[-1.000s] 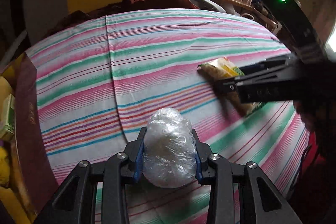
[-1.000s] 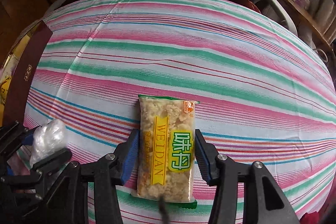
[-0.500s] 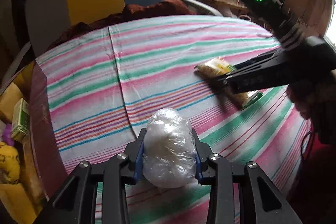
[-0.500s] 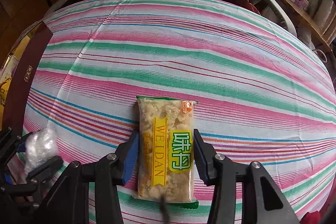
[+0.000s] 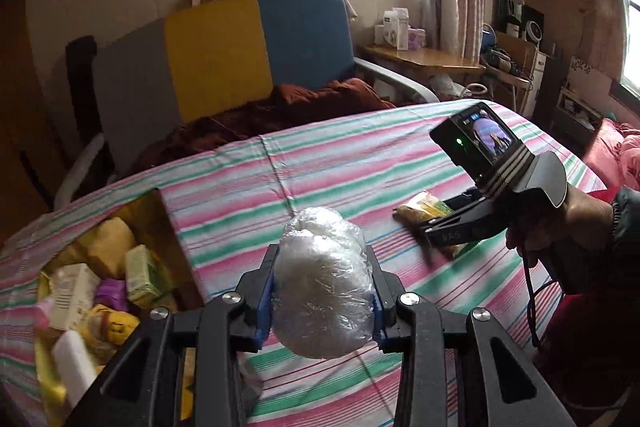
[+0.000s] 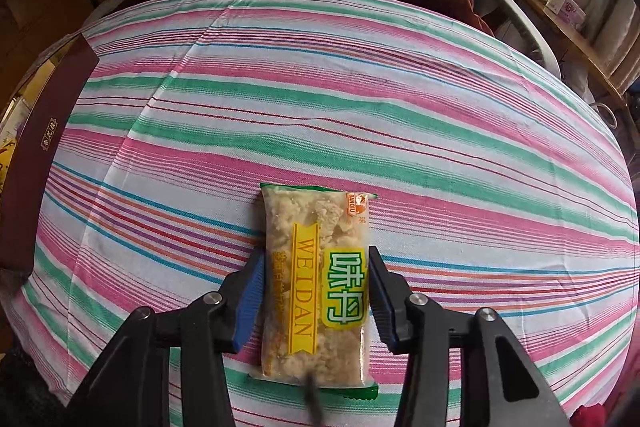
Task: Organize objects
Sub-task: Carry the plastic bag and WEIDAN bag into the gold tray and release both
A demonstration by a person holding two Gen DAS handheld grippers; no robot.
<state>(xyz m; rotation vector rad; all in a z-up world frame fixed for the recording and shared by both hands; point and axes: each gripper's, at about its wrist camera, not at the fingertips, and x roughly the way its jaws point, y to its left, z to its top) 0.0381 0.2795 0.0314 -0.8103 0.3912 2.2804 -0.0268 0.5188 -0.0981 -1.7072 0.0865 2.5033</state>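
My left gripper (image 5: 322, 291) is shut on a clear plastic-wrapped white bundle (image 5: 322, 279) and holds it raised above the striped tablecloth (image 5: 320, 163). My right gripper (image 6: 316, 283) has its jaws on both sides of a yellow and green snack packet (image 6: 316, 283) that lies flat on the cloth; the pads look close to its edges. The right gripper (image 5: 440, 227) and the packet (image 5: 424, 207) also show in the left wrist view, at the right.
A dark red box (image 5: 168, 227) at the table's left holds several packets and small boxes (image 5: 140, 267). Its wall shows in the right wrist view (image 6: 44, 143). A grey, yellow and blue chair (image 5: 224, 51) with a brown blanket stands behind the table.
My left gripper has risen and tilted up with the bundle, bringing the open box into view. The right gripper has stayed around the packet.
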